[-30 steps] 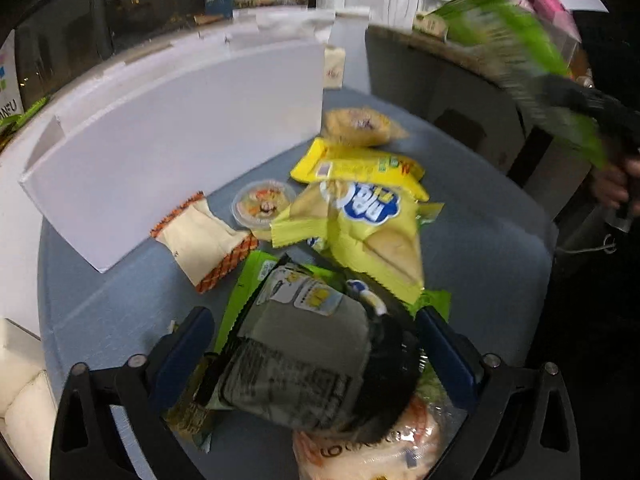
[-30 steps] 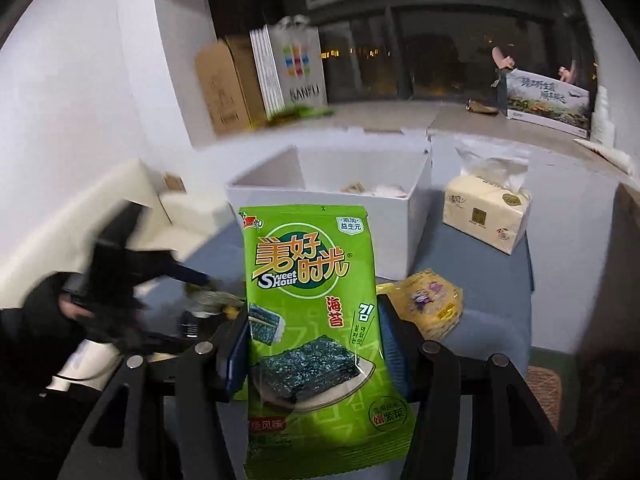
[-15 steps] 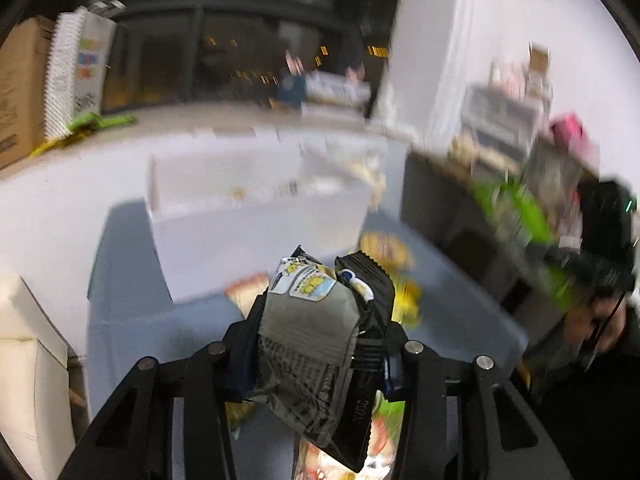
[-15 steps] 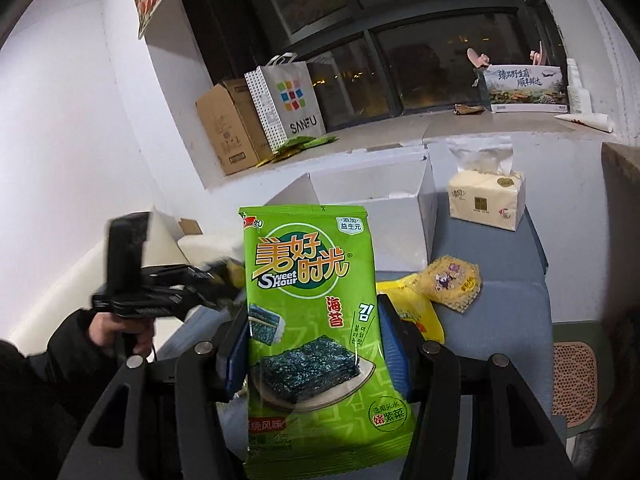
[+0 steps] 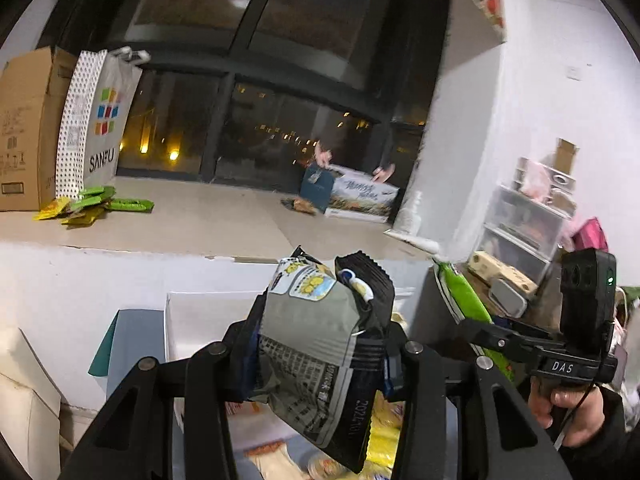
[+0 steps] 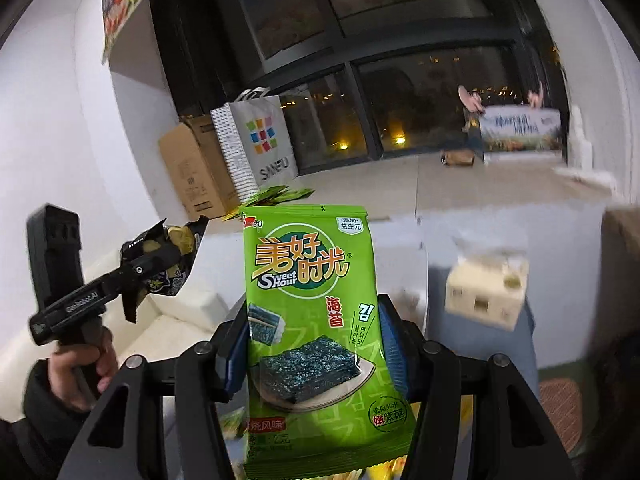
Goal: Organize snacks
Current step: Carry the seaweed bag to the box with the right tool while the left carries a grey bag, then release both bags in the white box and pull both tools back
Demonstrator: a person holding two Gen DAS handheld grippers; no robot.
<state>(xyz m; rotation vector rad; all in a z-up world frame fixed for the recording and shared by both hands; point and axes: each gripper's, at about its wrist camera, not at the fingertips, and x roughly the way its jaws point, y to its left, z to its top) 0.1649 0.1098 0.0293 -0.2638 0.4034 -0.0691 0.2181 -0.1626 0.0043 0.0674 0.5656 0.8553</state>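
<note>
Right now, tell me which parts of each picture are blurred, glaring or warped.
Left wrist view: mostly sharp, the black snack bag crisp; a ceiling light glares in the dark window; the fisheye bends the edges. Right wrist view: the green seaweed packet is sharp, the tissue box smeared by motion blur.

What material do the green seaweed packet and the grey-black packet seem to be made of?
Green seaweed packet: probably thin plastic film, glossy, with a crimped top edge. Grey-black packet: likely plastic or foil laminate, fairly matte, creased, with a ridged seal.

"Sweet Hour" on green seaweed packet (image 6: 316, 320); "SANFU" on paper bag (image 5: 100, 120)
</note>
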